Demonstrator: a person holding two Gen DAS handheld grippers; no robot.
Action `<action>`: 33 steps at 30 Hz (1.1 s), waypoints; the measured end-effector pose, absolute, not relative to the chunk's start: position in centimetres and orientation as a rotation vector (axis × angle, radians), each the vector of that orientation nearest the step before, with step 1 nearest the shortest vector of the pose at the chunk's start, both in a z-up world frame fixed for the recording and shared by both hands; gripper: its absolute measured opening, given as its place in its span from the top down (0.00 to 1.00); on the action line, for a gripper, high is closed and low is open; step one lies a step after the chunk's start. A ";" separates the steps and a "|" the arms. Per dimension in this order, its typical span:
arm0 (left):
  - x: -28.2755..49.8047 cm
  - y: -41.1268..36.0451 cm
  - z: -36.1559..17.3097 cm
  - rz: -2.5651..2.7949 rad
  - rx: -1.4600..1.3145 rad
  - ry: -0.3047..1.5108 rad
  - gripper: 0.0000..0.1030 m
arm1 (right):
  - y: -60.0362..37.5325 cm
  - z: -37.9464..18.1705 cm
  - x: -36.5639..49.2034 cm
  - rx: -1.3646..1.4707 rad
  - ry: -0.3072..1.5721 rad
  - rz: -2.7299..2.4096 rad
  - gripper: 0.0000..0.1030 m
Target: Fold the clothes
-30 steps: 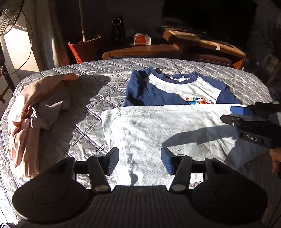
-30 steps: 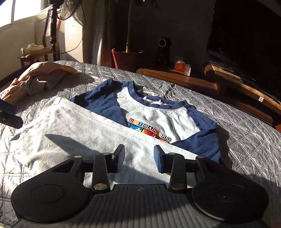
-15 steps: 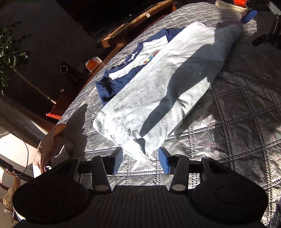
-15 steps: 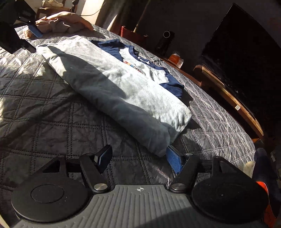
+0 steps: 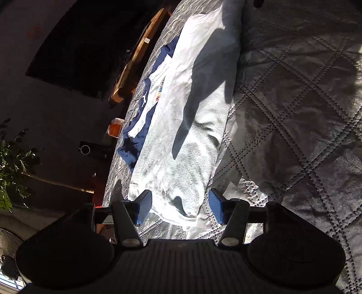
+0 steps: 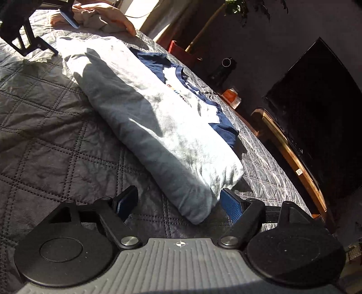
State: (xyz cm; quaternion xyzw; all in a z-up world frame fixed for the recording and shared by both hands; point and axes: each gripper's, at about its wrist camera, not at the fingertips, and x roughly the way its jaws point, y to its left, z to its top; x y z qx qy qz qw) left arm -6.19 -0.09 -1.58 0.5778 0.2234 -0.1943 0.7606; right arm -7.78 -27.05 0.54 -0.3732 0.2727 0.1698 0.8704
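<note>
A white T-shirt (image 5: pixel 187 126) with navy sleeves and a coloured chest print lies folded lengthwise into a long strip on the quilted grey bedspread (image 5: pixel 294 135). My left gripper (image 5: pixel 179 210) straddles one narrow end of the strip. Its jaws are opening, the cloth lies between the blue pads, and neither pad presses on it. At the opposite end of the T-shirt (image 6: pixel 158 117), my right gripper (image 6: pixel 178 205) stands open, with the rolled edge between its fingers but untouched. The left gripper (image 6: pixel 64 38) shows far off in the right wrist view.
A heap of peach and beige clothes (image 6: pixel 101 15) lies past the shirt's far end. Along the bedspread (image 6: pixel 45 135) edge run a wooden bench (image 6: pixel 291 153), a dark TV (image 6: pixel 316 95), an orange box (image 6: pixel 230 93) and a plant pot (image 6: pixel 181 49). A fan (image 5: pixel 9 244) stands nearby.
Both grippers left the shirt's long front edge, swung out to its opposite narrow ends and rolled sideways. The right jaws spread wider. The shirt lies as folded.
</note>
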 end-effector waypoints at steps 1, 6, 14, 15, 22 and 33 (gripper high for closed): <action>-6.1 0.0 -1.6 -0.422 1.263 0.484 0.49 | -27.0 0.5 -7.6 -0.778 0.573 0.357 0.21; -5.6 0.2 -1.7 -0.431 1.278 0.479 0.51 | -27.1 0.4 -7.3 -0.745 0.571 0.374 0.28; -5.3 0.3 -2.9 -0.448 1.319 0.505 0.85 | -27.1 0.0 -7.6 -0.815 0.525 0.388 0.23; -5.4 0.4 -3.0 -0.451 1.324 0.500 0.87 | -27.1 0.0 -7.8 -0.831 0.517 0.388 0.23; -5.1 0.4 -3.1 -0.458 1.297 0.508 0.92 | -27.4 -0.7 -7.7 -0.862 0.492 0.370 0.40; -4.2 0.5 -2.8 -0.442 1.210 0.530 0.95 | -27.7 -0.1 -6.9 -0.783 0.572 0.432 0.87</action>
